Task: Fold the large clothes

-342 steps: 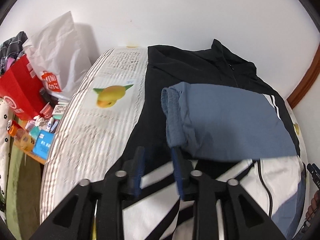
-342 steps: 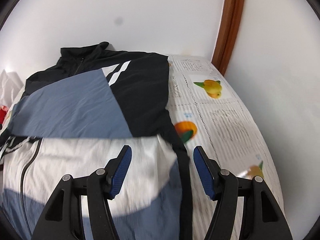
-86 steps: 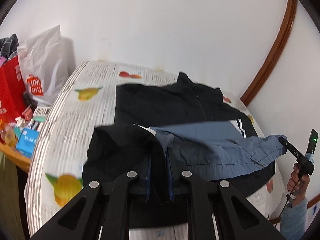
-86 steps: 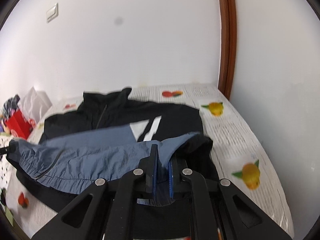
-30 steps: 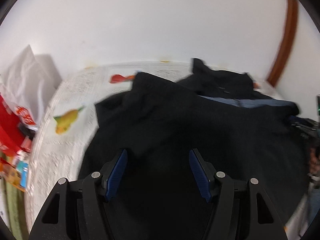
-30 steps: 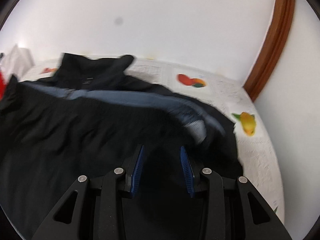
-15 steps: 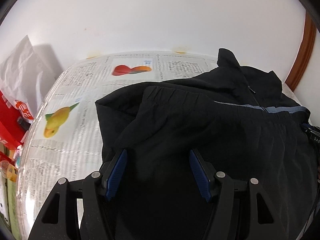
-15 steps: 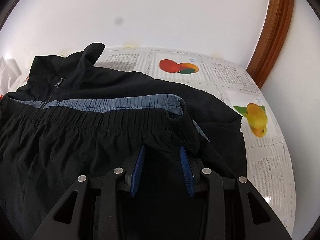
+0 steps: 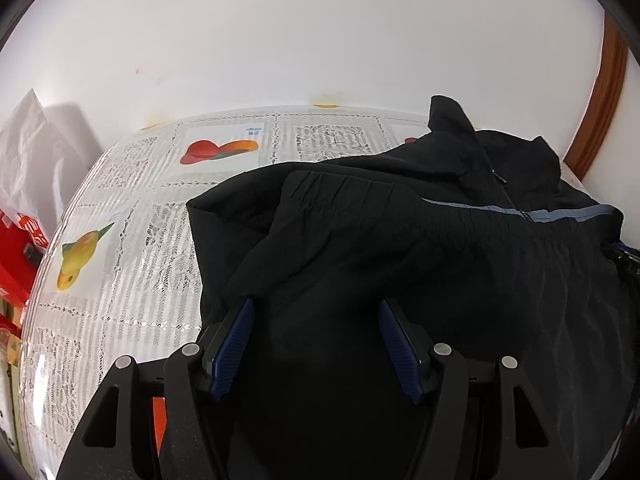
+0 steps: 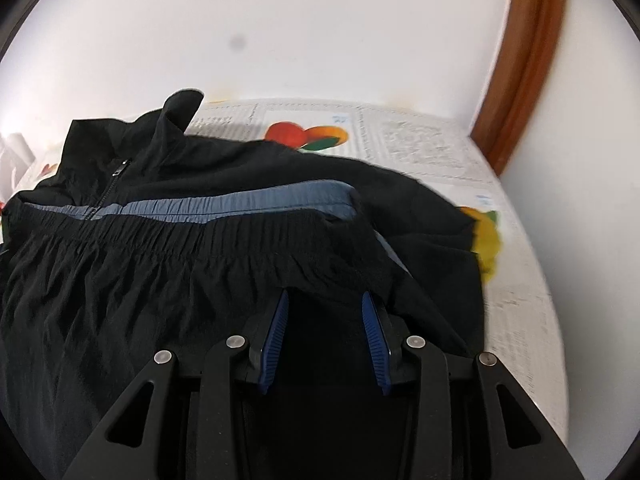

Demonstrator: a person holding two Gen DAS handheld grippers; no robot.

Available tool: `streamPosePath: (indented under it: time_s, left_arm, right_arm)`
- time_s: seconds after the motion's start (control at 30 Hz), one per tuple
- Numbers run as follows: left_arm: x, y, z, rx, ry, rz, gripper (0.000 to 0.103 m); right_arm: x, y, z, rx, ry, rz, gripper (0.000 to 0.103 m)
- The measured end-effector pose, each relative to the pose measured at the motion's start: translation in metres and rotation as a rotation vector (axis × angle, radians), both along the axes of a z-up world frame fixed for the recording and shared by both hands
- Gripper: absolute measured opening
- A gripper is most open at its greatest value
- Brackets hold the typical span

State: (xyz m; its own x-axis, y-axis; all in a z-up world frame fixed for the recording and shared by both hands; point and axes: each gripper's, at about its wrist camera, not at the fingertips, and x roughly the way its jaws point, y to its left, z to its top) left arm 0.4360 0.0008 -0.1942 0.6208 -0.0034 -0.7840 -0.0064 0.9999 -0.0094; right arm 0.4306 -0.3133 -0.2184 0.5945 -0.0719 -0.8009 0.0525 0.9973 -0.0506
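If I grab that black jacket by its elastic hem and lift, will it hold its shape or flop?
The black jacket will probably flop: its thin fabric lies rumpled and draped in soft folds. It looks light, and its sheen suggests slick cloth, so the folded layers may slide apart. The gathered elastic hem likely gives the firmest grip.

Both shots are evenly lit and pretty bright, with the white wall [image 9: 280, 40] almost blown out. Heavy fisheye bending and black vignette in the corners. The black jacket [image 9: 400, 260] swallows detail. The right side of the right wrist view is motion-smeared, and there's a dust spot [image 10: 237, 43] at the upper left.
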Motion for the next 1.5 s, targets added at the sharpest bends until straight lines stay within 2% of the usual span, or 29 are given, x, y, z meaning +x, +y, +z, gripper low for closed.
streamPosePath:
  time_s: [0.1, 0.2, 0.3, 0.37, 0.5, 0.57, 0.7, 1.0, 1.3, 1.43, 1.5]
  left_arm:
    - [-0.007, 0.003, 0.005, -0.027, 0.001, -0.024, 0.063]
    - [-0.021, 0.002, 0.014, -0.045, -0.014, -0.049, 0.064]
    - [-0.038, 0.006, 0.023, -0.059, -0.021, -0.062, 0.066]
    - [-0.053, 0.013, 0.03, -0.061, -0.031, -0.062, 0.066]
    - [-0.086, 0.038, 0.038, -0.058, -0.049, -0.039, 0.069]
    - [-0.102, 0.055, 0.04, -0.056, -0.046, -0.014, 0.069]
    - [-0.128, 0.08, 0.038, -0.074, -0.045, 0.025, 0.07]
    - [-0.175, 0.102, 0.033, -0.141, -0.053, 0.059, 0.07]
    - [-0.215, 0.101, 0.031, -0.127, -0.054, 0.079, 0.07]
    - [-0.231, 0.105, 0.027, -0.104, -0.036, 0.095, 0.07]
    - [-0.238, 0.108, 0.025, -0.089, -0.025, 0.105, 0.07]
  right_arm:
    - [-0.02, 0.017, 0.02, -0.016, -0.021, 0.006, 0.04]
    - [-0.044, 0.061, 0.039, -0.053, -0.058, 0.096, 0.046]
    - [-0.058, 0.108, 0.046, -0.01, -0.069, 0.19, 0.049]
    - [-0.061, 0.137, 0.042, 0.005, -0.069, 0.232, 0.049]
    - [-0.055, 0.173, 0.019, 0.032, 0.0, 0.241, 0.049]
    - [-0.052, 0.184, 0.009, 0.004, 0.013, 0.22, 0.049]
    - [-0.06, 0.187, 0.0, -0.021, 0.035, 0.193, 0.049]
    - [-0.145, 0.192, 0.004, 0.0, 0.019, 0.23, 0.049]
    - [-0.208, 0.18, 0.005, 0.018, 0.003, 0.181, 0.049]
    - [-0.231, 0.181, -0.002, -0.002, 0.054, 0.21, 0.049]
    - [-0.24, 0.186, 0.0, -0.024, 0.047, 0.226, 0.049]
